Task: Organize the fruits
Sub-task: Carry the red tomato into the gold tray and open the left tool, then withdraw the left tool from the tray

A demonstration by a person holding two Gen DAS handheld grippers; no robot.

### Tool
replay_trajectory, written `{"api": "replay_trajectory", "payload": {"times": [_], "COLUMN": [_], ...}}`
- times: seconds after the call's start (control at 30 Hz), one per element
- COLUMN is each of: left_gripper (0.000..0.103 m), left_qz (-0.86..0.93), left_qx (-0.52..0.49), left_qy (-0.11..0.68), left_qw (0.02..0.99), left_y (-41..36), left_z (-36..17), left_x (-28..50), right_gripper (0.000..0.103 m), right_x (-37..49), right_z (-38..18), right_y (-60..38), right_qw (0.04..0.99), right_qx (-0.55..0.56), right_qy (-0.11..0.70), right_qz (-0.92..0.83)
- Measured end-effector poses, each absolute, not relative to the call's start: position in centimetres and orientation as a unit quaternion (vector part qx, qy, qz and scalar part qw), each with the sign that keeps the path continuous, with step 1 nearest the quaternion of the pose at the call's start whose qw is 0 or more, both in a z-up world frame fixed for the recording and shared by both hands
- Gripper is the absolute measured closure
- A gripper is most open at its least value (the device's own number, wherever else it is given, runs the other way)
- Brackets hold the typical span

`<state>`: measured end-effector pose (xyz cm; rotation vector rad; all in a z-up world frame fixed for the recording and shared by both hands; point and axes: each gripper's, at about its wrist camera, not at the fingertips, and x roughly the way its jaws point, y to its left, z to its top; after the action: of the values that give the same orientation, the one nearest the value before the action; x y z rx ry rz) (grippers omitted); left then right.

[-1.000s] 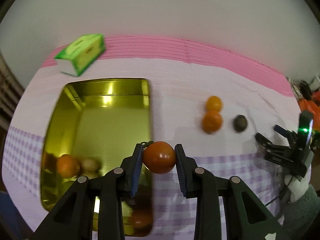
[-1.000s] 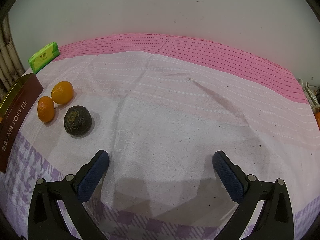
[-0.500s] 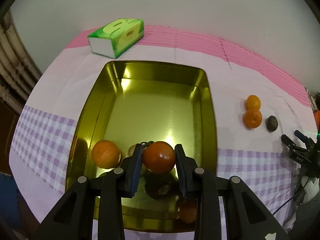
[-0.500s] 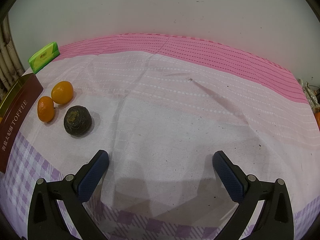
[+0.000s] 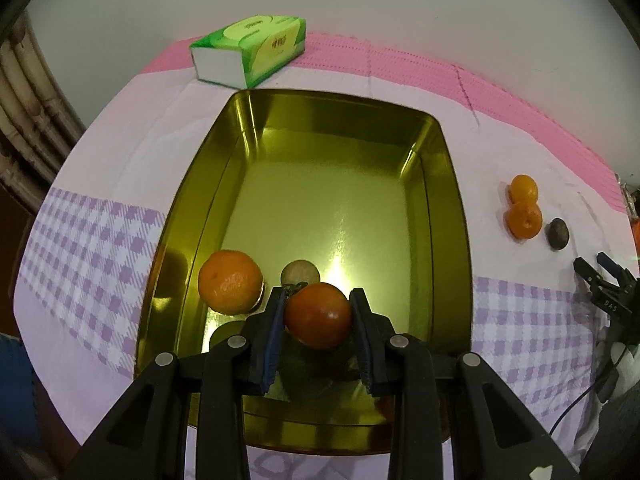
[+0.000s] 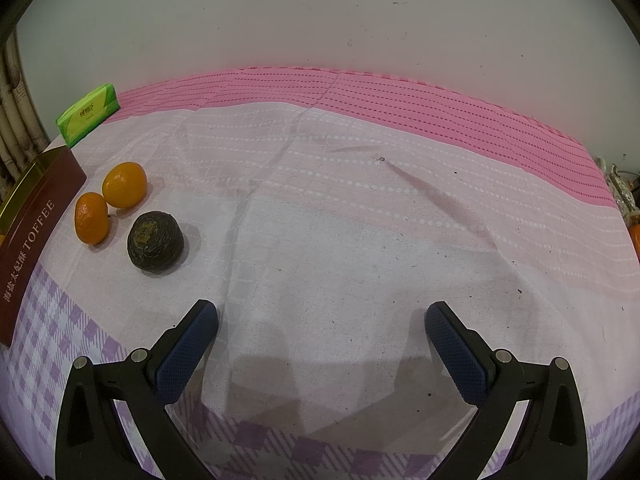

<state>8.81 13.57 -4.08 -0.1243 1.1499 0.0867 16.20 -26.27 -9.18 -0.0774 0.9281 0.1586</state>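
Observation:
My left gripper (image 5: 318, 314) is shut on a dark orange-red fruit (image 5: 318, 316), held over the near end of the gold tin (image 5: 448, 184). Inside the tin lie an orange (image 5: 230, 282) and a small pale round fruit (image 5: 300, 273). To the right of the tin, two small oranges (image 5: 524, 208) and a dark wrinkled fruit (image 5: 558, 234) rest on the cloth. In the right wrist view my right gripper (image 6: 320, 332) stands open above bare cloth, with the two oranges (image 6: 124, 184) (image 6: 91, 218) and the dark fruit (image 6: 155, 240) off to its left.
A green tissue pack (image 5: 250, 50) lies beyond the tin's far end. The tin's brown side (image 6: 36, 232) reads TOFFEE. The pink and purple-checked cloth (image 6: 360, 220) covers the table up to a white wall. Bamboo poles (image 5: 28, 120) stand at the left.
My left gripper carried the orange-red fruit leftwards from the tin's right edge to over the tin's inside and sank slightly. The right gripper stayed still.

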Motion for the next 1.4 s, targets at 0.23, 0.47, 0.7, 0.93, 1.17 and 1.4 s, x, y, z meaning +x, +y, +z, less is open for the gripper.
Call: {"api": "replay_trajectory", "payload": {"times": [0.23, 0.47, 0.7, 0.93, 1.17, 1.4], "left_gripper": [0.075, 0.074, 0.074, 0.065, 0.048, 0.038], "left_qz": [0.044, 0.045, 0.048, 0.049, 0.037, 0.048], "left_qx": [-0.056, -0.062, -0.064, -0.057, -0.045, -0.012], "left_qy": [0.544, 0.543, 0.542, 0.525, 0.492, 0.452], "left_qw": [0.836, 0.836, 0.837, 0.848, 0.869, 0.891], "left_y": [13.8, 13.8, 13.9, 13.7, 13.2, 12.7], "left_z": [-4.5, -4.7, -4.6, -3.5, -1.1, 1.2], "left_x": [9.0, 8.9, 8.9, 8.5, 7.7, 6.7], "right_gripper": [0.0, 0.0, 0.0, 0.0, 0.0, 0.0], "right_x": [16.2, 16.3, 16.2, 16.5, 16.7, 16.4], "right_z": [-9.2, -9.1, -9.1, -9.2, -9.1, -9.0], "right_y": [-26.3, -26.3, -26.3, -26.4, -26.3, -25.9], "right_qw": [0.89, 0.89, 0.89, 0.889, 0.881, 0.881], "right_qx": [-0.037, -0.037, -0.037, -0.038, -0.032, -0.026], "right_qy": [0.447, 0.447, 0.447, 0.451, 0.467, 0.471], "right_qz": [0.076, 0.076, 0.077, 0.077, 0.064, 0.036]}}
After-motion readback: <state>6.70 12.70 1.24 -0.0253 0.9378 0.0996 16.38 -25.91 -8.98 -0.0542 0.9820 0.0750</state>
